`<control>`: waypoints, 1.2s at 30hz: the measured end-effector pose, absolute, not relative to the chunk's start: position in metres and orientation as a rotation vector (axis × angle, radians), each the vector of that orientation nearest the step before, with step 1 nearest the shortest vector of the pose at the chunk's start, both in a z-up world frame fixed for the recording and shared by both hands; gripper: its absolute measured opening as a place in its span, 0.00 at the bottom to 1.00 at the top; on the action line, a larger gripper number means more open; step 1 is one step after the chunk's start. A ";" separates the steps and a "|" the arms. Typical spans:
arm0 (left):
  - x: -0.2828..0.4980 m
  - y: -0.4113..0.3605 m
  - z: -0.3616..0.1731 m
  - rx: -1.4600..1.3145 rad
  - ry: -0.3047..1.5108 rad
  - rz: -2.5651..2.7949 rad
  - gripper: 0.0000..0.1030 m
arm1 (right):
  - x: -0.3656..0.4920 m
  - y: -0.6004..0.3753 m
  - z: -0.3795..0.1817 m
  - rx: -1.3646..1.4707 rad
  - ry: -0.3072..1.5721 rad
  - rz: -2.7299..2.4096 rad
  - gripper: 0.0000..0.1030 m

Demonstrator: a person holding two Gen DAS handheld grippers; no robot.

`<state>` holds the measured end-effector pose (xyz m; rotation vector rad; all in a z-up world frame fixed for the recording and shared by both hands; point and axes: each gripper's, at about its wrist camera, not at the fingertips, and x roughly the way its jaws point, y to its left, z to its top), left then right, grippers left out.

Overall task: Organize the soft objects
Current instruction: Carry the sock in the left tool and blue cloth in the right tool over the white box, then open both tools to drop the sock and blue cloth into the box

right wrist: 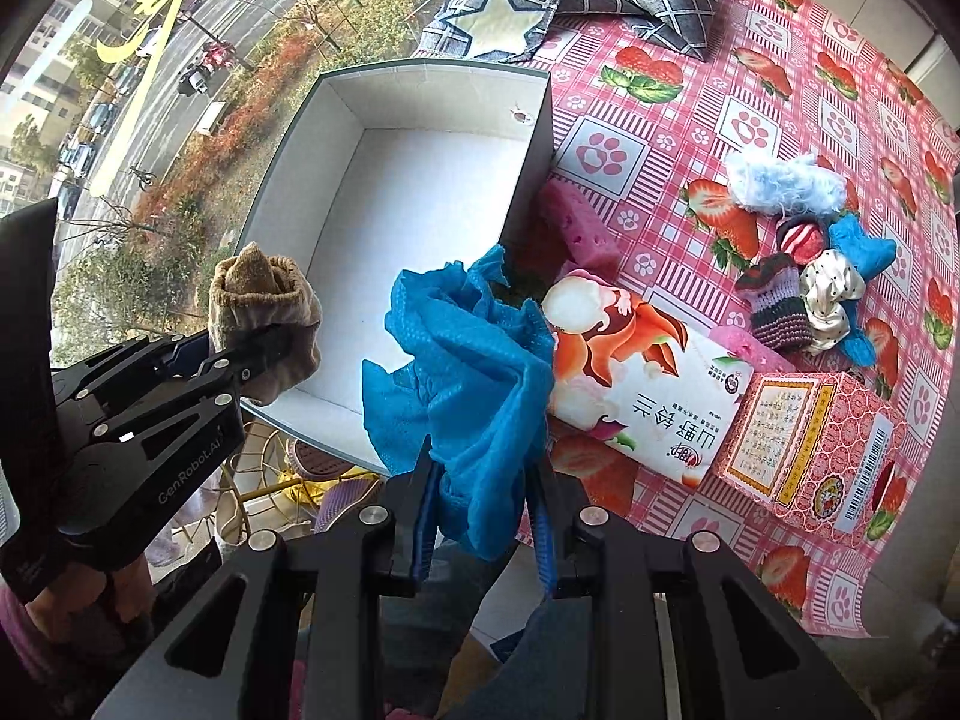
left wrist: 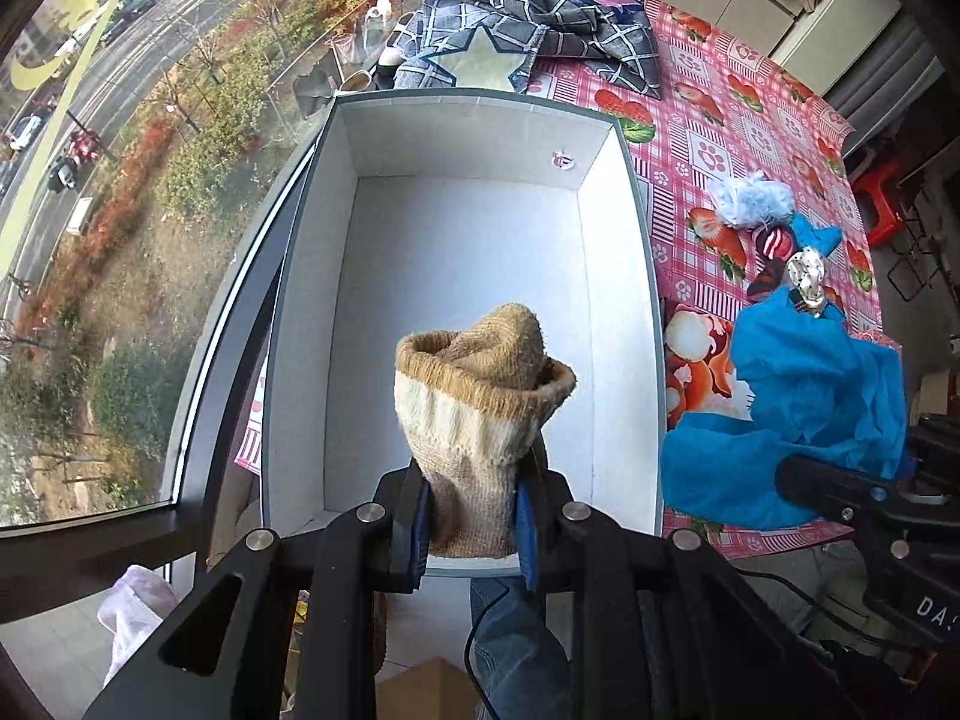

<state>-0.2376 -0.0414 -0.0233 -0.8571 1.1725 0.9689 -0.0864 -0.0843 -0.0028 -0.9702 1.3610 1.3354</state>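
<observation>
Fingers beside tissue pack

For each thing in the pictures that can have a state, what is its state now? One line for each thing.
left gripper: shut on the beige sock
beige sock: rolled, held above the box
right gripper: shut on the blue cloth
blue cloth: crumpled, held up
box: open, nothing inside
checked cloth: crumpled on the table
small soft items: heaped on the table

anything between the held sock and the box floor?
Nothing visible. The left gripper holds the tan sock over the near end of the white box, whose top is open and whose floor looks bare.
</observation>
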 end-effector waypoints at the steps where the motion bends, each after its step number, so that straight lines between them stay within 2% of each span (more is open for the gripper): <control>1: -0.239 -0.041 -0.024 -0.863 1.172 0.971 0.24 | -0.089 -0.083 -0.002 -0.976 1.357 1.338 0.27; 36: -0.260 -0.033 -0.058 -0.949 1.246 0.980 0.24 | -0.138 -0.061 -0.017 -1.109 1.337 1.399 0.27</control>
